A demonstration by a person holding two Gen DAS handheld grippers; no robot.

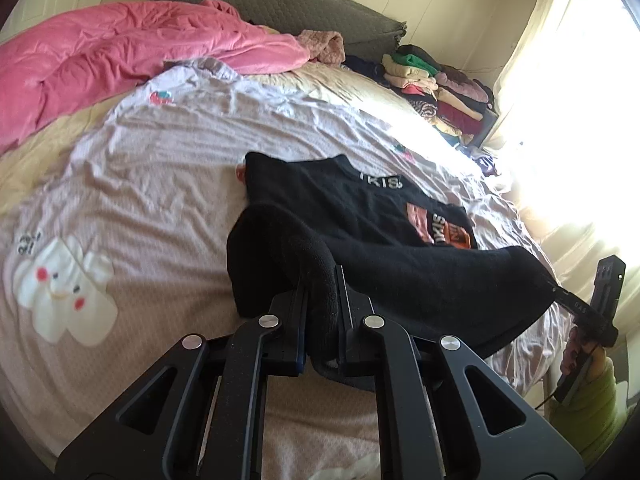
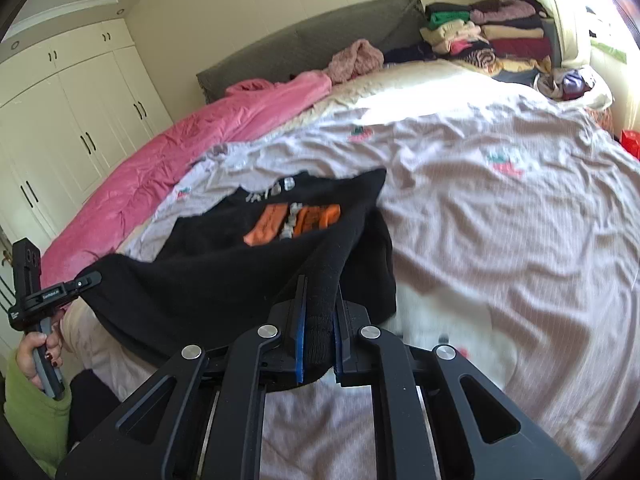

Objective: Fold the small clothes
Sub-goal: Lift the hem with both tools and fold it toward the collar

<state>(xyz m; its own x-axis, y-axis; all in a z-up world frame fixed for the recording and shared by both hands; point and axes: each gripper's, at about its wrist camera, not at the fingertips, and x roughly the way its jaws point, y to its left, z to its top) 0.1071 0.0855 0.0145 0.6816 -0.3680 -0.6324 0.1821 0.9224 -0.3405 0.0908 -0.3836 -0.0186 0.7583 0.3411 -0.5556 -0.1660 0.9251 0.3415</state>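
Quickly noted: my left gripper [image 1: 320, 292] was pinching one near corner of the black top [image 1: 360, 216], fabric bunched between its pressed-in fingers [image 1: 298, 320]. My right gripper [image 2: 320, 300] pinched the other near corner, a fold of black cloth squeezed between its blue pads [image 2: 299, 340]. Both near corners were raised off the bed [image 1: 140, 184]; the far part of the top lay flat on the pale pink sheet [image 2: 500, 240], near the bed's near edge, orange print [image 2: 292, 220] facing up. From the left view I saw the right gripper at the bed's right edge, held by a hand [image 1: 576, 352] with a green sleeve [image 1: 588, 404]. A pink duvet [image 1: 100, 60] lay along the far left side. Folded clothes [image 2: 492, 40] were stacked at the far right corner by the grey headboard [image 2: 320, 40].
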